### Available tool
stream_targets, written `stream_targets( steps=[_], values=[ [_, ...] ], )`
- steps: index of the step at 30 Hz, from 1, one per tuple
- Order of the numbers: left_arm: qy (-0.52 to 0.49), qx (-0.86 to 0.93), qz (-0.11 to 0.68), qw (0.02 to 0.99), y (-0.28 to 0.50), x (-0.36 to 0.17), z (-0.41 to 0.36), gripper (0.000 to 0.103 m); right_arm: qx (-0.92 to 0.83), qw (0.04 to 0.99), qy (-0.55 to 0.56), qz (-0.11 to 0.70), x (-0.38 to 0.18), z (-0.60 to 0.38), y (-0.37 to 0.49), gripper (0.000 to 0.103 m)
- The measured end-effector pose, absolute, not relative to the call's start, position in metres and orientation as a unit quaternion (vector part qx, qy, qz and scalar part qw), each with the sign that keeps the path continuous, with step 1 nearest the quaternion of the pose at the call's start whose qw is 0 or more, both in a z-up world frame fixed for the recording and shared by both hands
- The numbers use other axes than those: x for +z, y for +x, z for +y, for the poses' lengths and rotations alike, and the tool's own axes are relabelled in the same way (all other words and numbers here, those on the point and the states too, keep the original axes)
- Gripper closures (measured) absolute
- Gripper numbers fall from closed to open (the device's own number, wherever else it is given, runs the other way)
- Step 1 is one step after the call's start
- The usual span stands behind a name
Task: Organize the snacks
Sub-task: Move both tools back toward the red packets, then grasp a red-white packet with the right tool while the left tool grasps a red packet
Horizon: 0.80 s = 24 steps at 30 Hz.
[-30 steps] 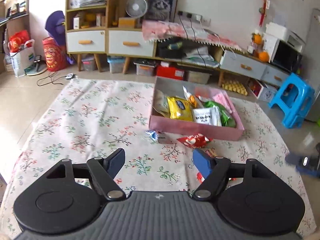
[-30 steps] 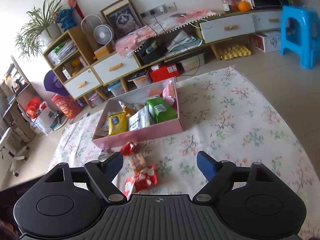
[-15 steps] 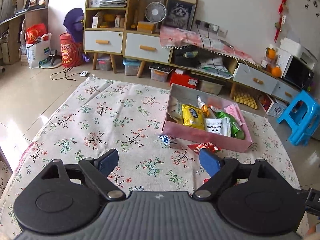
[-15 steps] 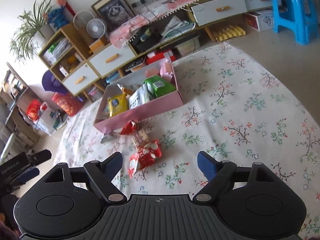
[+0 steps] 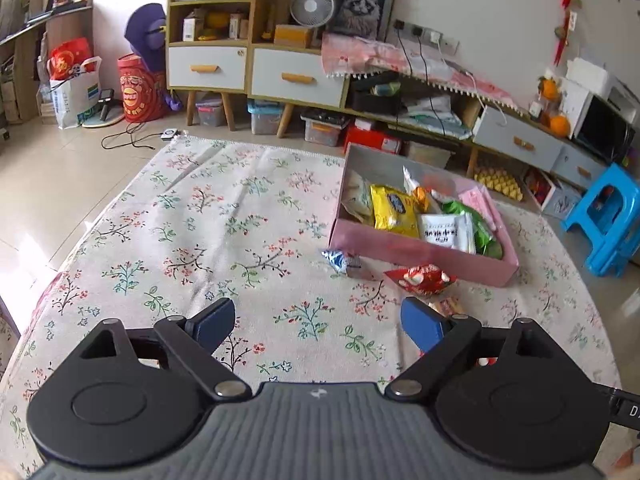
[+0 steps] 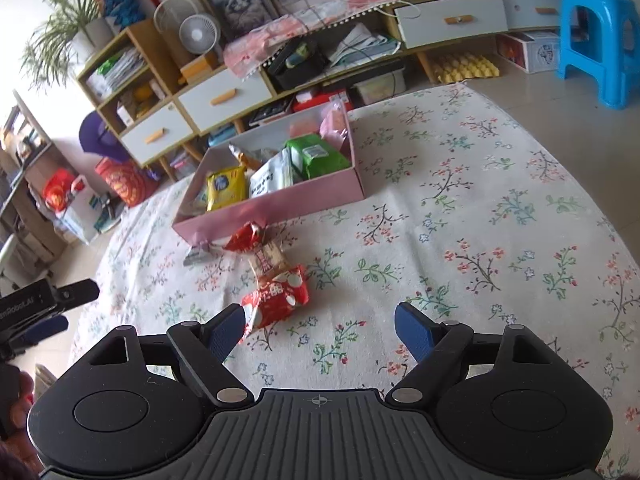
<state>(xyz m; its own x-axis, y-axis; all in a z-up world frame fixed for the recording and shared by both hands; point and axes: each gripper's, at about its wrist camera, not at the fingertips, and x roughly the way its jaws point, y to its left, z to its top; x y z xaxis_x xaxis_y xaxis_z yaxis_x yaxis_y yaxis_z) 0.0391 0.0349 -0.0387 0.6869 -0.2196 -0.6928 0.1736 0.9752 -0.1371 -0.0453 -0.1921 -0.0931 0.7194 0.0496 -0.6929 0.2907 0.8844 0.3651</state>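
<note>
A pink box on the floral cloth holds several snack packs, among them a yellow one and a green one. Loose snacks lie in front of it: a blue-white pack, a small red pack, a beige pack and a larger red pack. My left gripper is open and empty, hovering short of the loose snacks. My right gripper is open and empty, its left finger close to the larger red pack.
The floral cloth covers the floor. Low cabinets and shelves stand behind it along the wall. A blue stool stands to the right. The left gripper's body shows at the right wrist view's left edge.
Both grippers stay open. The right gripper has moved forward and down toward the larger red pack. The left gripper's view has swung left, then drawn slightly nearer the box.
</note>
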Motion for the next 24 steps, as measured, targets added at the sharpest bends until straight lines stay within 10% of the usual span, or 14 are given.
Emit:
stream_targets(
  steps=[24],
  values=[
    [0.023,-0.168,0.402,0.900,0.084,-0.062,-0.001,0.013,0.005,0.908,0.099,0.407,-0.150,-0.134,0.044,0.019]
  ],
)
